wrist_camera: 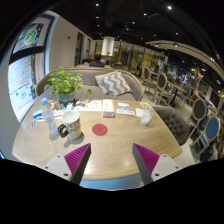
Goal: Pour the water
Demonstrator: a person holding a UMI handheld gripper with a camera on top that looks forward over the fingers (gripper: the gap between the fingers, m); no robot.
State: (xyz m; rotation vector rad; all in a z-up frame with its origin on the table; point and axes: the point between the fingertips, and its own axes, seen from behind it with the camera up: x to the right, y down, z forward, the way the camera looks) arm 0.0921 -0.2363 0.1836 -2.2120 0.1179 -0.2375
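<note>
Clear plastic water bottle [48,117] stands upright at the left part of your round wooden worktop [110,140], just beside a glass jar [71,124] and a green leafy plant [65,84]. A white cup [146,116] is well apart, at the right. Your gripper [112,158] is wide open, holding nothing; a red round coaster [99,129] lies beyond its fingers.

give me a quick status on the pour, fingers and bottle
Fingers open, holding nothing, above near table edge. Water bottle upright beyond left finger, cup beside it. Red coaster ahead; nothing blocking the path.
</note>
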